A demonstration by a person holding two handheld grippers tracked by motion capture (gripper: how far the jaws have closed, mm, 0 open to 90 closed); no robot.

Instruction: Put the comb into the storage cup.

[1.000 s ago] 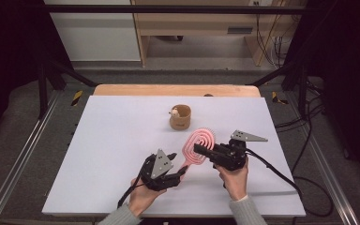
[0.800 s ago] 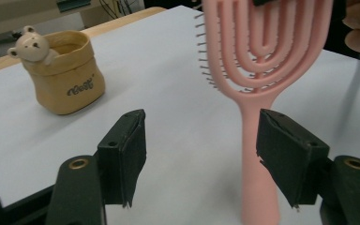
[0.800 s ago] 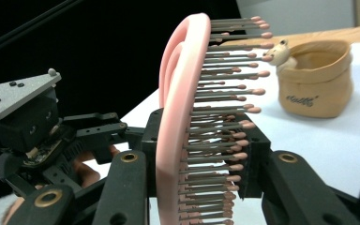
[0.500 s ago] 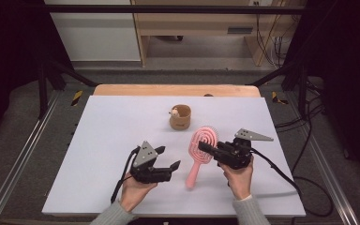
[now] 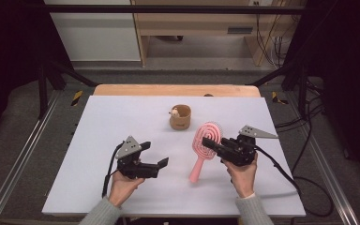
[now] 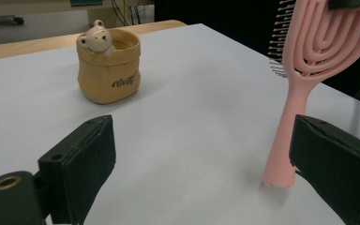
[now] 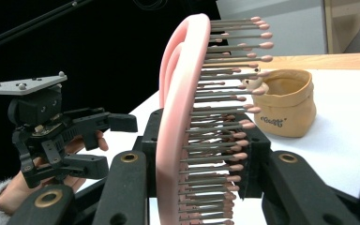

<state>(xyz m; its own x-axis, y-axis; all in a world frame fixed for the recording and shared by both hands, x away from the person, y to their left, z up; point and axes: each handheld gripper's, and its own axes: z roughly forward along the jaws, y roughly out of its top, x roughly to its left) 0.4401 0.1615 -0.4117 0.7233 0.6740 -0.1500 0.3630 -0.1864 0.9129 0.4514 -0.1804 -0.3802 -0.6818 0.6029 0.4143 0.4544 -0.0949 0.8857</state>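
Now right gripper (image 5: 214, 144) clamps pink plastic hairbrush (image 5: 205, 140) head, handle tip on white table (image 5: 122, 117) near front edge; left gripper (image 5: 161, 163) level, jaws just opened, empty.

Pink hairbrush (image 5: 206, 140) with swirl cut-outs, tan bear pot (image 5: 180, 117), white table (image 5: 122, 117)

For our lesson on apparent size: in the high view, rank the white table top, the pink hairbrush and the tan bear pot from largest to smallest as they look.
1. White table top, by far.
2. Pink hairbrush, long from head to handle tip.
3. Tan bear pot, shorter than the brush, though it stands farther from the camera.
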